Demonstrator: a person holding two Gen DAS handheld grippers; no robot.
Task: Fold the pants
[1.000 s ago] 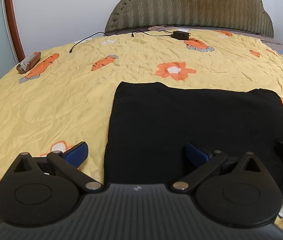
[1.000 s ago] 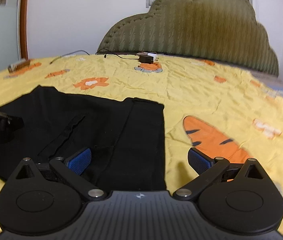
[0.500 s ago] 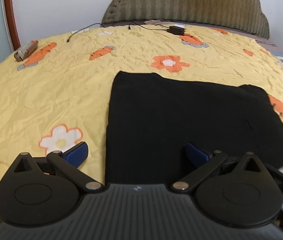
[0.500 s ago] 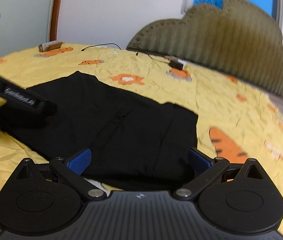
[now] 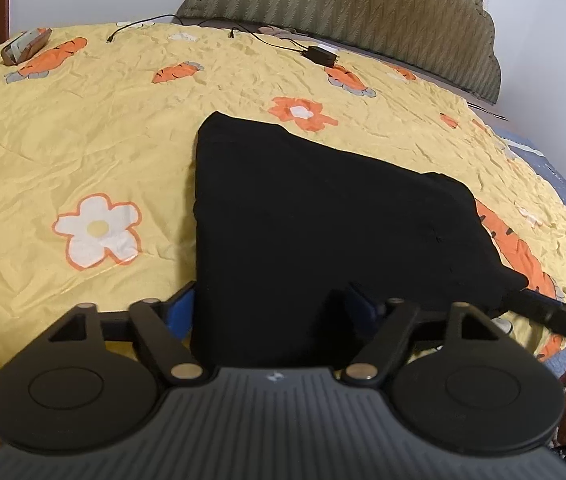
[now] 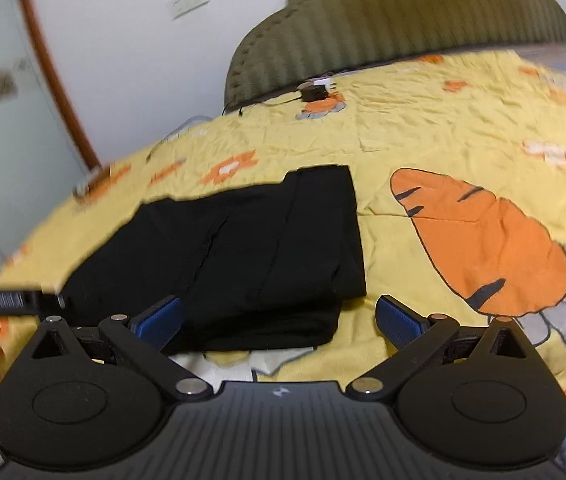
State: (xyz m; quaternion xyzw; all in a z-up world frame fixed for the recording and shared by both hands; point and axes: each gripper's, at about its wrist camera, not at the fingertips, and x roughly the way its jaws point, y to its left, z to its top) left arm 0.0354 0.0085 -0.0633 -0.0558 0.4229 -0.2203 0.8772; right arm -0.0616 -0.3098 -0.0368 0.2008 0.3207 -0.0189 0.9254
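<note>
**Both grippers angled downward, fingers apart**

The left gripper (image 5: pixel 269 306) is pointing down, its jaws having just been closing with black cloth lying between them. The right gripper (image 6: pixel 279 318) is tilting downward, its blue-padded fingers (image 6: pixel 399 318) standing wide apart.

Bright, even daylight, soft shadows; sharp left view, motion-blurred right view, strong fisheye bending at edges.

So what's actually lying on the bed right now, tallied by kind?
Black pants: 1
Black charger brick with cable: 1
Brown case near the far left edge: 1
Total: 3, all on the yellow bedspread.
</note>
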